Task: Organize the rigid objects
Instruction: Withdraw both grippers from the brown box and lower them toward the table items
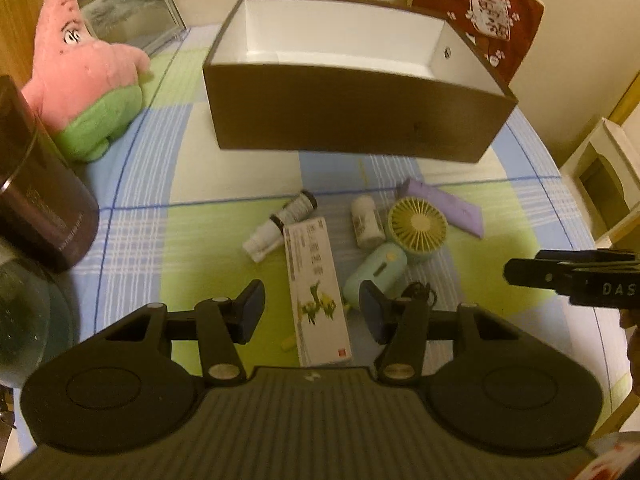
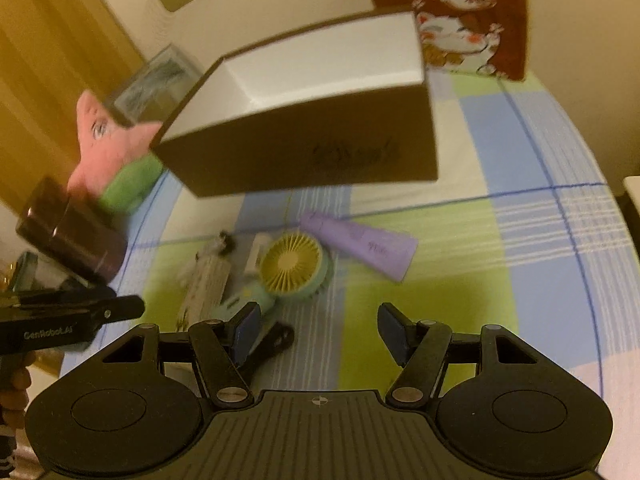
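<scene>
A brown box (image 1: pixel 352 116) with a white inside stands open at the back of the table; it also shows in the right wrist view (image 2: pixel 304 152). In front of it lie a long white carton (image 1: pixel 316 280), a black-and-white tube (image 1: pixel 280 224), a small white bottle (image 1: pixel 366 222), a green hand fan (image 1: pixel 416 226) and a purple tube (image 1: pixel 448 208). The fan (image 2: pixel 292 266) and purple tube (image 2: pixel 360 246) also show in the right wrist view. My left gripper (image 1: pixel 312 312) is open and empty above the carton. My right gripper (image 2: pixel 316 330) is open and empty near the fan.
A pink starfish plush (image 1: pixel 84 76) and a dark canister (image 1: pixel 36 192) stand at the left. A clear case (image 1: pixel 132 12) and a red cat-print board (image 1: pixel 476 12) stand behind. The checked cloth (image 1: pixel 200 160) covers the table. The right gripper's body (image 1: pixel 576 276) shows at the right.
</scene>
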`<action>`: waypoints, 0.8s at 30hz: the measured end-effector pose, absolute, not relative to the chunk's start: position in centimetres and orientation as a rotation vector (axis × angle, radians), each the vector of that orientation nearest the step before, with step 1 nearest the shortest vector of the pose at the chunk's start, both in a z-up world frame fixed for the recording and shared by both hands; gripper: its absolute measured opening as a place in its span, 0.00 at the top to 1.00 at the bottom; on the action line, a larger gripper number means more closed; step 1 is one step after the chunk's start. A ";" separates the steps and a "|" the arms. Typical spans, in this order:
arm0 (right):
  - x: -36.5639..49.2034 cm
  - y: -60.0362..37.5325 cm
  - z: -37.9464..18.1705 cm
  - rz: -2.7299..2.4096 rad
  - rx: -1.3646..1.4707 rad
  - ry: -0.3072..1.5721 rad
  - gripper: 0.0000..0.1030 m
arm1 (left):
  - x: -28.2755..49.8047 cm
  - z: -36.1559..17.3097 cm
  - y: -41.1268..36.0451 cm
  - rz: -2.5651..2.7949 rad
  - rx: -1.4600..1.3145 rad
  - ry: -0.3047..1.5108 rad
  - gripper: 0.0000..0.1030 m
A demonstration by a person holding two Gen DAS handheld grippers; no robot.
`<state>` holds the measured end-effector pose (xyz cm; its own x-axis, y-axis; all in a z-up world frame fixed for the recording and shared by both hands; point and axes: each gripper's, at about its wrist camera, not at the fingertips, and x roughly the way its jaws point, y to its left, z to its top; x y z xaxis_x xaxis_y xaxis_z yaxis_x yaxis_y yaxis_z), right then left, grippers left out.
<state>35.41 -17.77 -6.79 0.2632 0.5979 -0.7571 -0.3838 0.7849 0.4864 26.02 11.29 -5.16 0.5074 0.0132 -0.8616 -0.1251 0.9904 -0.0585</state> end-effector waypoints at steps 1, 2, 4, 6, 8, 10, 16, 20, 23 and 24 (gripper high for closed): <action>35.2 -17.5 -7.0 0.677 0.214 1.133 0.37 | 25.9 -5.4 11.2 0.082 -0.118 1.041 0.52; 35.2 -17.2 -7.3 0.684 0.205 1.148 0.37 | 25.8 -5.6 11.1 0.080 -0.117 1.047 0.52; 35.0 -16.8 -7.8 0.689 0.193 1.174 0.37 | 25.7 -6.1 11.0 0.079 -0.118 1.057 0.52; 35.0 -16.4 -8.3 0.701 0.188 1.193 0.37 | 25.6 -6.6 10.9 0.079 -0.121 1.067 0.52; 34.8 -15.9 -8.7 0.713 0.172 1.214 0.37 | 25.6 -7.0 10.9 0.084 -0.119 1.076 0.52; 34.7 -15.2 -9.1 0.726 0.159 1.227 0.37 | 25.6 -7.4 10.9 0.085 -0.119 1.084 0.52; 34.3 -13.4 -10.4 0.774 0.153 1.286 0.38 | 25.5 -8.2 11.0 0.081 -0.127 1.095 0.52; 34.4 -12.4 -10.9 0.785 0.168 1.307 0.41 | 25.4 -8.6 11.3 0.084 -0.125 1.099 0.52; 34.5 -11.7 -11.3 0.781 0.168 1.326 0.49 | 25.4 -8.8 11.6 0.085 -0.127 1.102 0.52; 34.5 -11.3 -11.4 0.784 0.165 1.335 0.50 | 25.4 -8.8 11.6 0.085 -0.127 1.104 0.52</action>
